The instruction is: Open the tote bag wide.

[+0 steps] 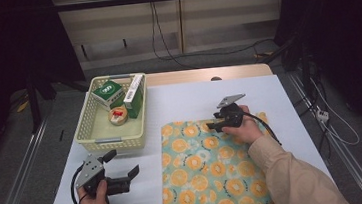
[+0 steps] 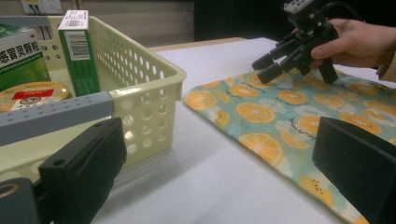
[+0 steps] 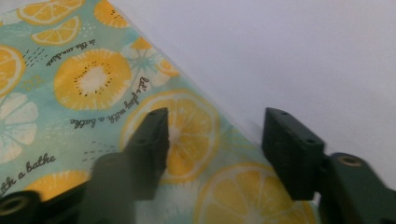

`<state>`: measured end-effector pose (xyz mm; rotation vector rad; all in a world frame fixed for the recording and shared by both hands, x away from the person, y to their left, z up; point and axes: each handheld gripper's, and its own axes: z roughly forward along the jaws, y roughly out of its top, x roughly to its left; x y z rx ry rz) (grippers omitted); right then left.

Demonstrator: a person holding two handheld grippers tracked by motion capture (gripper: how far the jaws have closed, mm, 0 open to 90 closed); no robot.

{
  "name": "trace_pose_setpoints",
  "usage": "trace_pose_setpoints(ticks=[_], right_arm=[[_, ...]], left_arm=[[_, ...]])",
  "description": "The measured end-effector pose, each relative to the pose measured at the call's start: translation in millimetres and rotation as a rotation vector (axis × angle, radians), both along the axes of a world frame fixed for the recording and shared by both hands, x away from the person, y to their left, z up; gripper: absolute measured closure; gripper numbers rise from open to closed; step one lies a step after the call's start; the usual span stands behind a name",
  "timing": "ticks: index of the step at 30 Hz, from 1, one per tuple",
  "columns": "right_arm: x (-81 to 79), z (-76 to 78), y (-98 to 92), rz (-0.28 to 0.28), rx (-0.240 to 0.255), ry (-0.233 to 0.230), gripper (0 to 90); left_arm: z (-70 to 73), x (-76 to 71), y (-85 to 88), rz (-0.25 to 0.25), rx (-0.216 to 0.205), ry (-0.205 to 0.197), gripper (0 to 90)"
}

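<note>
An orange-slice printed cloth (image 1: 211,172) lies flat on the white-covered tabletop (image 1: 184,101), on the person's right half, its long axis running from the near edge, where it overhangs slightly, away toward the far side; its far edge lies roughly square to the tabletop. The right hand-held gripper (image 1: 214,121) sits over the cloth's far edge, pointing left and down, its jaws partly spread and straddling the cloth's border where it meets the white surface, with nothing pinched between them. The left hand-held gripper (image 1: 125,165) rests low near the front left of the tabletop, jaws spread wide and holding nothing, pointing right, toward the cloth. Just beyond it stands a pale yellow basket (image 1: 87,126) holding a green box (image 1: 108,93), a taller green carton (image 1: 134,95) and a round tin (image 1: 118,116), well apart from the cloth.
</note>
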<state>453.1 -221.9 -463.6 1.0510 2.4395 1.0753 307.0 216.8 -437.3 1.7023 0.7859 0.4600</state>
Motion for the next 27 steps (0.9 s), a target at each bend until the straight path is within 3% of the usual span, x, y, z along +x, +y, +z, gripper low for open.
trace_pose_setpoints(ticks=[1,2,3,4,7,10,19,23,27], right_arm=[[0.0,0.0,0.0,0.0,0.0,0.0,51.3],[-0.2,2.0,-3.0,0.008,-0.003,0.015,63.6],[-0.2,2.0,-3.0,0.008,-0.003,0.015,63.6],[-0.3,2.9,-5.9,0.019,-0.001,0.027,70.6],[-0.3,2.7,-8.3,0.023,0.011,0.034,76.3],[-1.6,3.3,-8.5,0.036,0.016,0.053,88.2],[-3.7,4.3,-6.7,0.034,0.007,0.042,90.0],[-4.2,11.7,-10.2,0.027,0.08,0.02,90.0],[-4.9,14.6,-13.1,0.021,0.075,0.021,90.0]], left_arm=[[0.2,0.0,0.1,0.0,0.002,-0.003,2.6],[0.5,-0.3,-0.1,0.001,0.0,-0.002,2.6],[0.8,-0.6,-0.3,0.001,-0.002,-0.003,2.6],[0.9,-0.7,-0.4,0.002,-0.001,-0.004,2.6],[0.7,-1.0,-1.1,0.0,0.002,-0.003,2.6],[1.2,-1.2,-0.9,-0.004,0.01,-0.005,2.6],[1.4,-2.7,-0.4,0.0,0.012,-0.006,2.6],[1.7,-2.6,-1.6,-0.002,0.012,-0.006,2.6],[0.8,-2.2,-2.2,-0.002,0.009,-0.001,2.6]])
